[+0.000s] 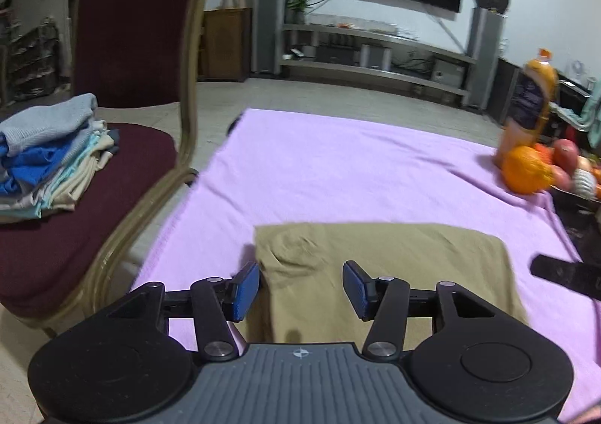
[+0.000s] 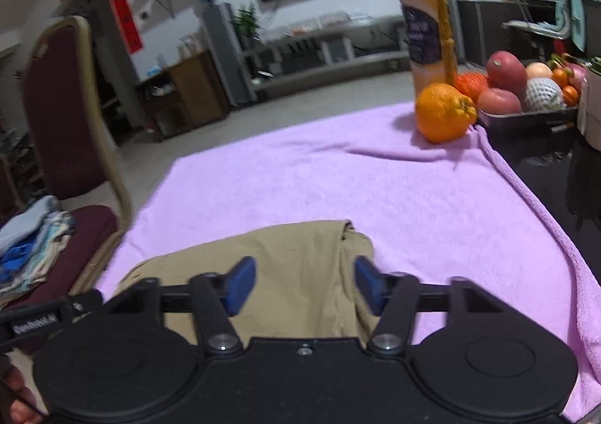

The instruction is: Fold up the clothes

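Note:
A folded tan garment (image 1: 394,258) lies on the purple cloth (image 1: 338,168) at the near edge of the table; it also shows in the right wrist view (image 2: 293,266). My left gripper (image 1: 300,290) is open above the garment's left part, holding nothing. My right gripper (image 2: 304,285) is open above the garment's right part, holding nothing. Part of the right gripper (image 1: 567,275) shows at the right edge of the left wrist view. A stack of folded clothes (image 1: 52,157) sits on a maroon chair (image 1: 124,33) to the left.
An orange (image 2: 443,112), a juice bottle (image 2: 428,26) and a dark tray of fruit (image 2: 526,116) stand at the table's far right. The purple cloth (image 2: 338,180) ends at a black tabletop (image 2: 556,168) on the right. The chair (image 2: 64,116) stands close to the table's left edge.

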The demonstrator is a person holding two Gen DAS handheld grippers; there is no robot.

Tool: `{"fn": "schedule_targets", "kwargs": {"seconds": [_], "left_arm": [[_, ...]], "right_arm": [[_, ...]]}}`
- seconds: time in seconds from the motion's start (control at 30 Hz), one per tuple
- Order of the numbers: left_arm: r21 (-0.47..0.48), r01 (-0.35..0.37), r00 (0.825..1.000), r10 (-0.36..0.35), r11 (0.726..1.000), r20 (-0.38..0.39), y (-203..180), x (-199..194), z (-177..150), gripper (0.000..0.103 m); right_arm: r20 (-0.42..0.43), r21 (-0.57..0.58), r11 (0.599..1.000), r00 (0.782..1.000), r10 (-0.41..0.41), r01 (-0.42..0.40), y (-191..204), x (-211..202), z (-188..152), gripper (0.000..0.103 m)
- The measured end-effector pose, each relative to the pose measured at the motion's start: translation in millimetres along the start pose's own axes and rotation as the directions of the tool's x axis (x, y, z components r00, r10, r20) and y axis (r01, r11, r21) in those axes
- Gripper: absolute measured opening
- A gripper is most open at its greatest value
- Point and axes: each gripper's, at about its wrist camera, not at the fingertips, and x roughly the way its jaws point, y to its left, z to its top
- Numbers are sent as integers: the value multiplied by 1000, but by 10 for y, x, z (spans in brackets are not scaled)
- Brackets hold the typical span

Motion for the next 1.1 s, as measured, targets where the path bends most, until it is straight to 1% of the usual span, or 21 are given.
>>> {"fn": "schedule_targets", "kwargs": {"seconds": [0.03,0.07,0.1,0.2,0.23,0.3,0.33,0.4,0.5,0.6,0.67,0.77,0.83,0.93,1.03,1.1], "left_arm": [[-11,12,1000,-13,1000,-28,9,87,54,48],[-23,33,998,-34,999,-49,15,172,101,46],[-34,53,996,-55,998,-67,18,257,147,43],[-7,59,996,-59,998,-62,-56,484,225,39],[0,59,996,-59,998,-68,-78,570,222,35],[14,60,995,-58,998,-85,-120,747,204,34],[30,51,995,-49,998,-89,-145,818,179,29],[73,33,995,-26,997,-93,-204,924,127,27],[148,18,995,-3,989,-103,-285,968,38,27],[161,22,992,-2,987,-127,-275,888,-45,27],[173,25,989,2,985,-151,-258,810,-111,27],[246,1,987,39,969,-159,-276,655,-291,27],[253,-2,982,50,967,-181,-239,546,-421,27],[263,-5,979,58,965,-197,-175,356,-596,28],[243,5,979,45,970,-200,-93,180,-725,28],[195,26,980,14,980,-198,-17,41,-735,28]], "right_arm": [[-11,-3,1000,1000,2,-2,16,63,26,38],[-16,-13,1000,1000,8,-8,46,126,52,35],[-15,-34,999,1000,18,-19,92,190,78,33],[-9,-103,994,1000,27,-28,264,420,162,34],[-13,-121,992,999,31,-32,316,526,191,34],[-25,-142,990,1000,18,-22,384,758,230,34],[-33,-149,989,999,15,-20,407,874,233,34],[-60,-167,986,998,6,-16,440,1097,196,34],[-113,-212,977,993,-24,-1,443,1339,26,34],[-90,-266,964,996,-9,-15,436,1213,-153,33],[-103,-267,963,995,8,-36,404,1040,-217,33],[-134,-302,951,991,17,-57,335,785,-376,34],[-141,-339,939,990,6,-54,300,606,-511,34],[-160,-350,935,987,0,-57,210,325,-672,34],[-183,-340,937,983,13,-76,147,84,-750,34],[-212,-318,944,977,15,-84,126,-34,-718,33]]}}
